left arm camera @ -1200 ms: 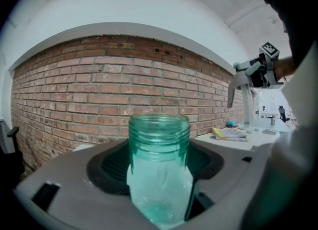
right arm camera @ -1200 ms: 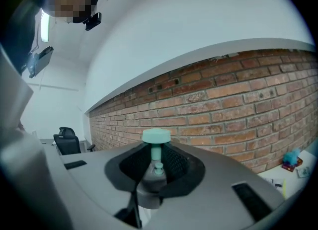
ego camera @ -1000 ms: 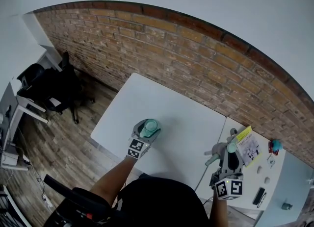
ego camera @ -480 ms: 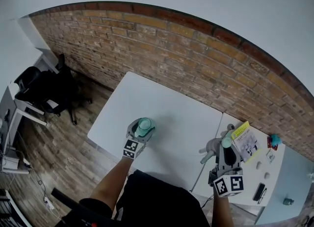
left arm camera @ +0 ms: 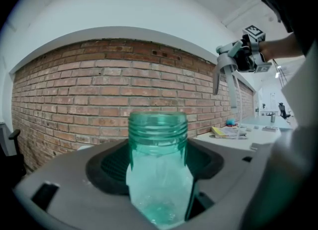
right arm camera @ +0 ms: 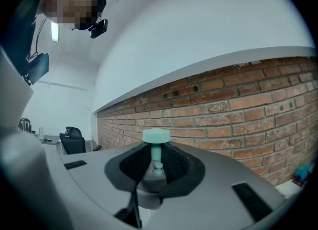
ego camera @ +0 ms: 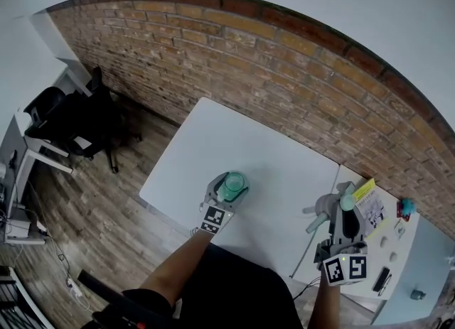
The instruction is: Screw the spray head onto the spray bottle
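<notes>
My left gripper (ego camera: pixel 227 194) is shut on a clear teal spray bottle (ego camera: pixel 233 183), held upright above the white table (ego camera: pixel 213 143). In the left gripper view the bottle (left arm camera: pixel 158 144) stands between the jaws with its threaded neck bare and open. My right gripper (ego camera: pixel 343 215) is shut on the grey spray head (ego camera: pixel 331 211), which has a teal top and a trigger pointing left. It hangs well to the right of the bottle, apart from it. In the right gripper view the spray head (right arm camera: pixel 156 139) sits upright between the jaws. The left gripper view also shows the right gripper (left arm camera: pixel 246 57) with the dip tube hanging down.
A brick wall (ego camera: pixel 284 79) runs behind the table. A second white table (ego camera: pixel 398 249) at the right carries a yellow booklet (ego camera: pixel 366 203) and several small items. A black office chair (ego camera: pixel 67 125) stands on the wooden floor at the left.
The head camera has shifted, so the whole scene slid right in the view. Both grippers keep their hold, and the gap between bottle and spray head looks about the same.
</notes>
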The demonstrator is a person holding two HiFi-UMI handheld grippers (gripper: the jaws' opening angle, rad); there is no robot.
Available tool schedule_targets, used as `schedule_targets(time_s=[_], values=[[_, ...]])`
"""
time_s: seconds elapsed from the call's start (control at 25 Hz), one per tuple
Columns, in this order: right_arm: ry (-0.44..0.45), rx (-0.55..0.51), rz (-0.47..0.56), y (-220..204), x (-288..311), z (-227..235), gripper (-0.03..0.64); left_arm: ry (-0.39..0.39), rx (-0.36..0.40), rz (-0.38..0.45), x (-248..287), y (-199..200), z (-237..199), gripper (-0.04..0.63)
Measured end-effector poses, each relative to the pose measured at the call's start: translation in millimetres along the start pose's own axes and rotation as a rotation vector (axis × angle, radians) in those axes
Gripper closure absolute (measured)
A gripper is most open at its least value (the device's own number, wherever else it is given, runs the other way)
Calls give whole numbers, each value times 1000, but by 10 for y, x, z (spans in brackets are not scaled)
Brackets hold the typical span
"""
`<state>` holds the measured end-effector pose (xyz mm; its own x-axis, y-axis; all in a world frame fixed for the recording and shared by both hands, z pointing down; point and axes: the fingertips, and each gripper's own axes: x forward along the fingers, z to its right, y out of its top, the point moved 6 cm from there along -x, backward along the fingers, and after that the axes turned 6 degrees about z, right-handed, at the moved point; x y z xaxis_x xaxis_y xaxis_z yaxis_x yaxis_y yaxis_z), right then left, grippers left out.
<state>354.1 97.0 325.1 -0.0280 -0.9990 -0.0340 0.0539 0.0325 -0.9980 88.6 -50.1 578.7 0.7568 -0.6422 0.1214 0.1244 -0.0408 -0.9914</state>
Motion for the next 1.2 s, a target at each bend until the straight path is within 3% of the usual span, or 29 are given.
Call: schedule_targets(time_s=[0.36,0.68,1.2], values=[[-48,16,-12,62,229,-268,551,-32,-4,6,-29,-12,-1,273],[-8,-81,-6,185,379,-504,551,-47,-16,-9,-26,-6,8,273],[19,-53,-11,183,526,-698,551,-88,-14,-4,-41,-23,17,273]])
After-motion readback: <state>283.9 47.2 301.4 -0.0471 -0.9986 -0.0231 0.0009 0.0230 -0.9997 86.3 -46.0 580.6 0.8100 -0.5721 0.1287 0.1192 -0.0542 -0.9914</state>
